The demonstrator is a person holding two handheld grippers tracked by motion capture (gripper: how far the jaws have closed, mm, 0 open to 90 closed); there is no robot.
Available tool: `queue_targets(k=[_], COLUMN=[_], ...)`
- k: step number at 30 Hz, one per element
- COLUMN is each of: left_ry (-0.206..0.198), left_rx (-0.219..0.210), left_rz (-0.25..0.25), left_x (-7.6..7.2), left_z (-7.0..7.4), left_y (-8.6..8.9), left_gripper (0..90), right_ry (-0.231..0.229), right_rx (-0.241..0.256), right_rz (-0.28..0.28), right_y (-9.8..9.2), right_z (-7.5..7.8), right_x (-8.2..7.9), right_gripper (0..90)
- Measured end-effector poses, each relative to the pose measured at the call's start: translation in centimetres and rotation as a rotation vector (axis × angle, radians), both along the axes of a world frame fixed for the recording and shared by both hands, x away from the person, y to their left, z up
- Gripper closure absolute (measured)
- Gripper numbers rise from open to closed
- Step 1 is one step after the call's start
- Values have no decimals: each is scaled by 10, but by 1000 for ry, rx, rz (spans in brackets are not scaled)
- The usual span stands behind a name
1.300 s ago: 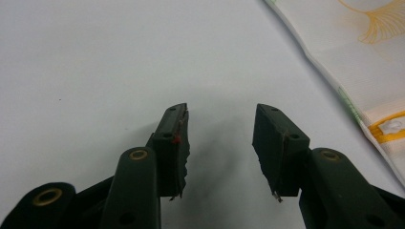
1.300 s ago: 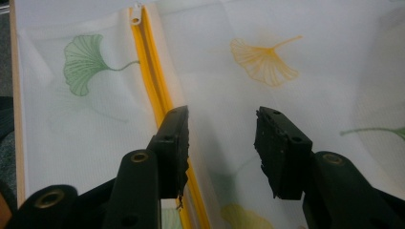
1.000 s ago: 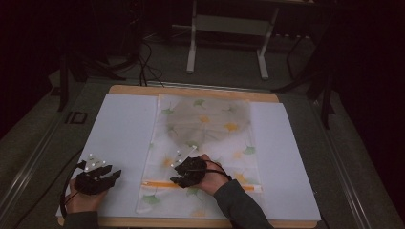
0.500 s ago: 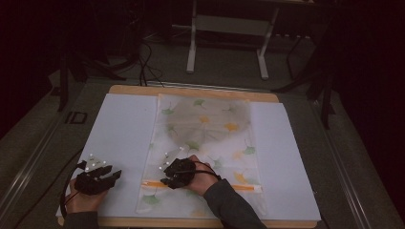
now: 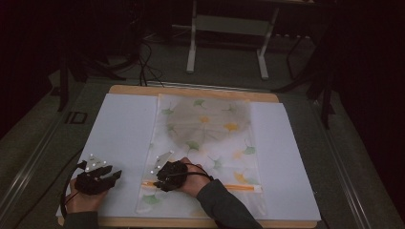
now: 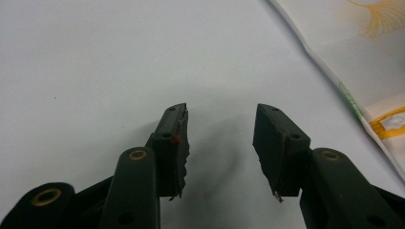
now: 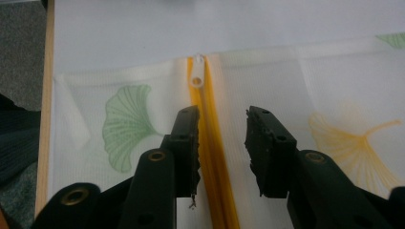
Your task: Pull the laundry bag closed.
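a: where is the bag right now?

b: the mesh bag point(image 5: 205, 152) lies flat in the middle of the white sheet point(image 5: 119, 138) on the bench point(image 5: 191, 90). it has green and yellow leaf pictures on it, and something grey and round shows through its far half.

a: what is the right hand-held gripper point(image 7: 222, 119) doing?

b: it sits low over the orange zipper point(image 7: 210, 162) near the close end of the bag. its jaws are apart, with the zipper line running between them. nothing is pinched yet.

a: can you see the little pull?

b: yes. the white zipper pull point(image 7: 197, 76) is just ahead of the jaws, right at the bag's side edge. in the high view the right hand-held gripper point(image 5: 167, 175) is near the left end of the zipper point(image 5: 239, 187).

a: and the left hand-held gripper point(image 6: 219, 129)?

b: it is loose and wide apart too, holding nothing. it rests over the bare white sheet, and the bag's edge point(image 6: 363, 62) is off to one side. in the high view the left hand-held gripper point(image 5: 98, 177) is well apart from the bag.

a: so how much is done?

b: i think the thing is already inside the bag and the bag is laid out neat. i cannot tell if the zipper is closed or open along its line. what looks left is to grab the pull and slide it, maybe with the left one holding the bag down.
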State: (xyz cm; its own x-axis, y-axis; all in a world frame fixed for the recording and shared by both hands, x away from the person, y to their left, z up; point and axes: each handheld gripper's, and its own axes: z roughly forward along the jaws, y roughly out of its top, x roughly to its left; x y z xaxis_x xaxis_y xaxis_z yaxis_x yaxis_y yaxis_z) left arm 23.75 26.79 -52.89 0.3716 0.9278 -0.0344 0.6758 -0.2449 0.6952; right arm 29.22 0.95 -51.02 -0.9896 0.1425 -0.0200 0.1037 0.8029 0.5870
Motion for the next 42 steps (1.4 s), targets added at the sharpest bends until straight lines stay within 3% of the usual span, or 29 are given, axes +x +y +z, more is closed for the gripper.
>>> queue_targets(k=[15, 28, 33, 36, 42], left_ry=[3, 9, 13, 16, 29], left_rx=[2, 1, -5, -8, -32], left_rz=[-4, -17, -27, -36, -68], left_x=[0, 0, 0, 0, -6], left_z=[0, 0, 0, 0, 4], left_y=[-1, -2, -3, -4, -9], left_gripper=[552, 559, 564, 565, 564], right_ry=[9, 63, 39, 55, 40], right_rx=[9, 46, 34, 35, 36], right_rz=[28, 16, 39, 35, 37], right_y=[22, 28, 30, 30, 28], right_z=[-8, -17, -17, -17, -16], right_x=[-3, 5, 2, 3, 1], right_gripper=[689, 785, 826, 832, 835])
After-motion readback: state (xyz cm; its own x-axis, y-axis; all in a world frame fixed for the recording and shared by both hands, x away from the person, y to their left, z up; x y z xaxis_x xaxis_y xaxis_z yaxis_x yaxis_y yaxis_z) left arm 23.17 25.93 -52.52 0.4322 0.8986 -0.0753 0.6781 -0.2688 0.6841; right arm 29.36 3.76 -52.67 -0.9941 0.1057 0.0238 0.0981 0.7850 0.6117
